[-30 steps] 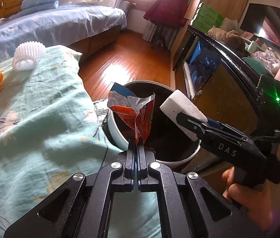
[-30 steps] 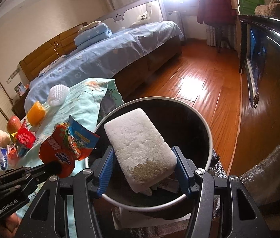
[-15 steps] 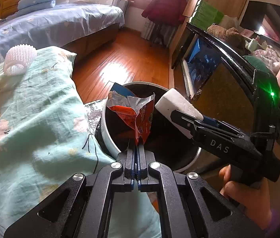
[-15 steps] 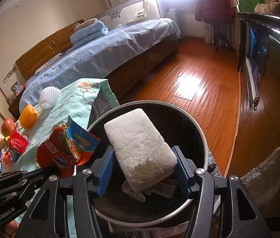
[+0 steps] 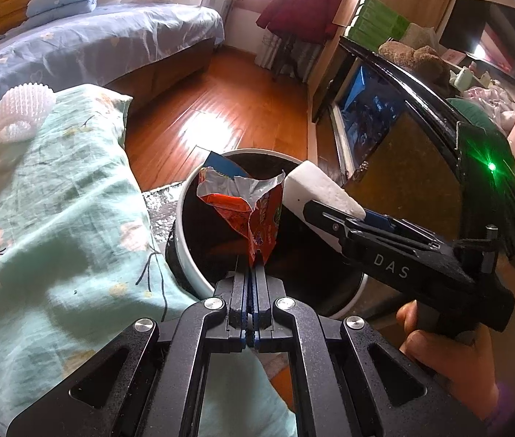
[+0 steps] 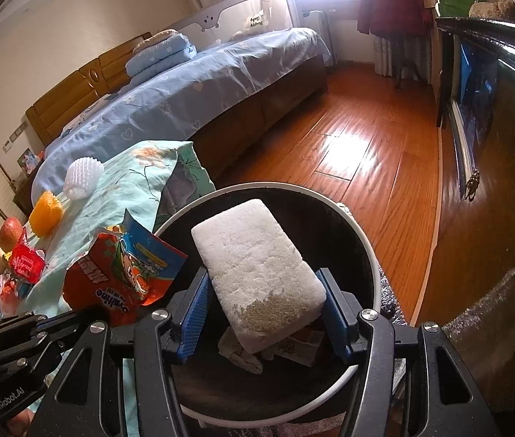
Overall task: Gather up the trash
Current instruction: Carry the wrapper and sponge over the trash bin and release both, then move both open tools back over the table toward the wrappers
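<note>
Item: left gripper (image 5: 254, 269), jaws pressed together on the lower corner of a torn red snack wrapper (image 5: 246, 215) with silver lining; wrapper stands upright above the open mouth of the bin. Item: right gripper (image 6: 263, 313), blue pads clamped on either side of a white foam block (image 6: 254, 266), crumbly at its near end; block is held tilted over the bin, just beside the wrapper. Item: round waste bin (image 6: 363, 244), white rim, dark inside, standing on the wooden floor (image 6: 348, 138) against a teal flowered cloth (image 5: 50, 218); crumpled paper scraps (image 6: 243, 355) lie at its bottom. Item: on the cloth, well apart from the bin, a white foam fruit net (image 6: 82, 178), an orange foam net (image 6: 46, 211), an apple (image 6: 10, 233) and a red packet (image 6: 26, 260). Item: bed (image 6: 184, 87) with blue cover behind. Item: a hand (image 5: 450, 360) under the right gripper's handle.
</note>
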### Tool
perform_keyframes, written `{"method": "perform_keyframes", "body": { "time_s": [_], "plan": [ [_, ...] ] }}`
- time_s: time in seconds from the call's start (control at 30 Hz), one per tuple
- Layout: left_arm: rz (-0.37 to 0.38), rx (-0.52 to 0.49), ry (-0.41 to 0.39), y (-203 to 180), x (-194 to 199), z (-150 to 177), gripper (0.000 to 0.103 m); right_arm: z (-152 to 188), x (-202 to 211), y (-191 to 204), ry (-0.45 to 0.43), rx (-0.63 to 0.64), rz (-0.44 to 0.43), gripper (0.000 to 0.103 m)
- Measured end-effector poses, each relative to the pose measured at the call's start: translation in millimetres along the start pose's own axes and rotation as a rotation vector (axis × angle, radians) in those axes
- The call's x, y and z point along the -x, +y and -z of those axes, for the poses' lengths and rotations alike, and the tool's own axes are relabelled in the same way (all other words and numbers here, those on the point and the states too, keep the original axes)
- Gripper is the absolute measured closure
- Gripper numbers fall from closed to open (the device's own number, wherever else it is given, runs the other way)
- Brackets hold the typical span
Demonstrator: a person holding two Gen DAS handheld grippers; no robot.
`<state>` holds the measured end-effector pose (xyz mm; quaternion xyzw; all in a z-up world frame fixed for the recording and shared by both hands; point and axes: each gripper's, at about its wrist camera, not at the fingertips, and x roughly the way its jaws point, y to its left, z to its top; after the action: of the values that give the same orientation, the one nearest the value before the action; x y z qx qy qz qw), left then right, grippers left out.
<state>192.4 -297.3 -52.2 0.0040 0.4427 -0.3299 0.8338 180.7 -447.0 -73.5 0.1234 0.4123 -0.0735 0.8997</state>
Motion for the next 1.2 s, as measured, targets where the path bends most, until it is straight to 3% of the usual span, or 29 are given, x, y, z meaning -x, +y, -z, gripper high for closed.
{"method": "perform_keyframes", "body": {
  "time_s": [0.33,0.4,0.43,0.7,0.9,1.2],
  "plan": [
    [0.009,0.001,0.005,2.2,0.0,-0.8,0.099,-4.3,-2.5,-3.5,0.002,-0.014,0.003,0.04],
    [0.006,0.011,0.0,5.2,2.6,-0.3,0.084,-4.9,-3.3,-4.9,0.009,-0.025,-0.005,0.023],
    [0.003,0.016,-0.007,6.4,4.6,0.4,0.08,-5.2,-3.2,-5.4,0.008,-0.03,-0.007,0.021],
    [-0.028,0.062,-0.045,28.1,32.6,17.5,0.067,1.1,7.1,-0.6,-0.003,-0.056,-0.013,0.016],
    [-0.075,0.124,-0.076,58.2,63.8,42.0,0.061,12.9,22.8,30.9,-0.022,-0.036,-0.082,0.016],
    [-0.161,0.229,-0.114,109.5,108.9,81.7,0.061,33.6,30.4,92.8,-0.013,0.025,-0.187,0.016]
  ]
}}
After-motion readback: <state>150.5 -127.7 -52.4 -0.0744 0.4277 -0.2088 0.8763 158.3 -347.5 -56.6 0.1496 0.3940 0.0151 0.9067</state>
